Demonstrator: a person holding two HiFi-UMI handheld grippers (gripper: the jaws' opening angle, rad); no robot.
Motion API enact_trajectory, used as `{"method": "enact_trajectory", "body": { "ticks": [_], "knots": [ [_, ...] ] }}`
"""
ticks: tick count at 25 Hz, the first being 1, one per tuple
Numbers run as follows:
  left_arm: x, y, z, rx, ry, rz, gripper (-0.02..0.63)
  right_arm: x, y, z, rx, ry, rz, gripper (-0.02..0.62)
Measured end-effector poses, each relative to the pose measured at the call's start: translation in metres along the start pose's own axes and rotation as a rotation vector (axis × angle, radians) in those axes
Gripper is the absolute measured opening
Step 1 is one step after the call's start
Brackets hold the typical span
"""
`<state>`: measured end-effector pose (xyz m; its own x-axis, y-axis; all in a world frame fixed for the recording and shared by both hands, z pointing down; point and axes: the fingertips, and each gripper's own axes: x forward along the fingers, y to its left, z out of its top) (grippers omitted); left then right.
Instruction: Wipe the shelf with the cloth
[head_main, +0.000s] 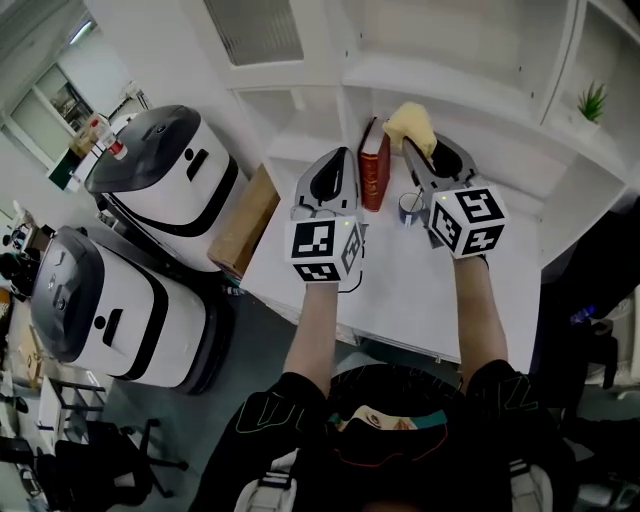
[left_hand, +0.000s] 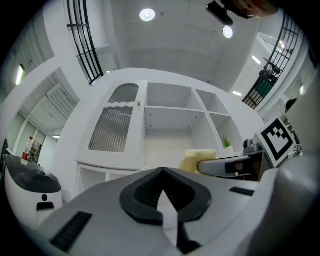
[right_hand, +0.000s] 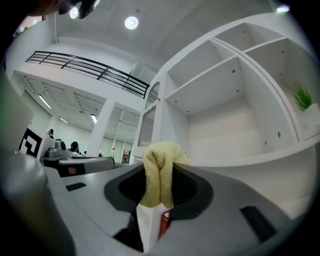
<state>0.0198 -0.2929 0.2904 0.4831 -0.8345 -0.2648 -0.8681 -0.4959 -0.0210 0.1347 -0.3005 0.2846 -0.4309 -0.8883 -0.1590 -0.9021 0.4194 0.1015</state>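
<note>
A yellow cloth (head_main: 411, 126) is bunched in my right gripper (head_main: 418, 150), which is shut on it and held up before the white shelf unit (head_main: 450, 78). In the right gripper view the cloth (right_hand: 159, 167) sticks up in a fold between the jaws, with an empty shelf board (right_hand: 250, 159) ahead to the right. My left gripper (head_main: 333, 170) hangs beside it to the left, shut with nothing in it. The left gripper view faces the shelf compartments (left_hand: 170, 107) and shows the cloth (left_hand: 192, 159) at the right gripper's tip.
A red book (head_main: 374, 165) stands upright on the white surface (head_main: 400, 290) between the grippers, with a small cup (head_main: 411, 207) beside it. A potted plant (head_main: 590, 103) sits in a right compartment. A cardboard box (head_main: 243, 222) and two white machines (head_main: 160, 170) stand at left.
</note>
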Motion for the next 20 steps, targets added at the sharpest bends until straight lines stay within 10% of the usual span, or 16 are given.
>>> {"method": "enact_trajectory", "body": {
  "ticks": [20],
  "knots": [
    [0.08,0.043,0.105,0.167,-0.177,-0.07,-0.005,0.114,-0.037,0.133,-0.108,-0.12,0.007,0.115]
  ]
}}
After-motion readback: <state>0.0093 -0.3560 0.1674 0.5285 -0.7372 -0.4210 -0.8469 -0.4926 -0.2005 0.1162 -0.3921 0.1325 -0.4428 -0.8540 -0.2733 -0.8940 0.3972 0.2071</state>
